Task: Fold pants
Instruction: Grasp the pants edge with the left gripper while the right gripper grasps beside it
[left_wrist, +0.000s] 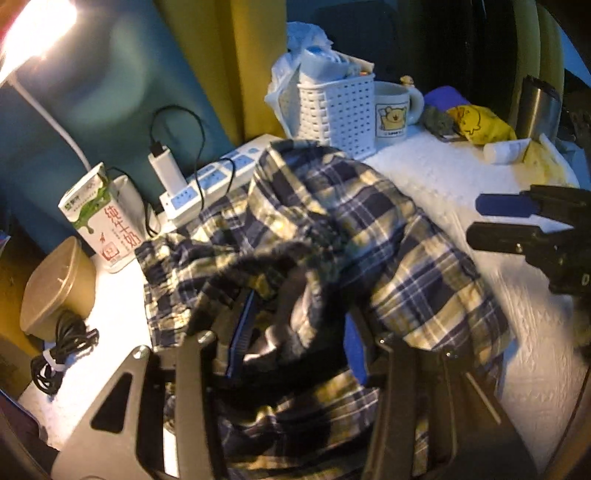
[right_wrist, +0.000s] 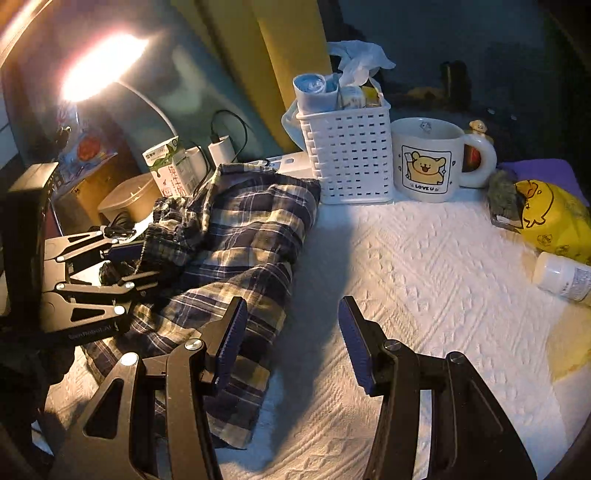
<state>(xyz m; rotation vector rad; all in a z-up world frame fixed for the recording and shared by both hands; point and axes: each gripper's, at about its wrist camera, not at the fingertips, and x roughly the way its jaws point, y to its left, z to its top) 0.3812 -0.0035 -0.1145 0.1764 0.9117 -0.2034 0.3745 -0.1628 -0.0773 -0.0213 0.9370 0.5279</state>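
The plaid pants (left_wrist: 332, 229) lie bunched in a loose heap on the white textured cloth (left_wrist: 461, 184); they also show in the right wrist view (right_wrist: 240, 251) at the left. My left gripper (left_wrist: 299, 328) has its jaws apart around a raised fold of the pants, with fabric between and over the fingers; whether it pinches the cloth is unclear. From the right wrist view it (right_wrist: 125, 262) sits at the pants' left edge. My right gripper (right_wrist: 291, 339) is open and empty, its left finger over the pants' right edge; it also shows in the left wrist view (left_wrist: 480, 218).
A white basket (right_wrist: 347, 155), a bear mug (right_wrist: 428, 158), a yellow bag (right_wrist: 554, 218) and a white bottle (right_wrist: 561, 277) stand along the back and right. A power strip (left_wrist: 207, 177), milk carton (left_wrist: 99, 218), lidded tub (left_wrist: 55, 284) and coiled cable (left_wrist: 62, 354) sit at left.
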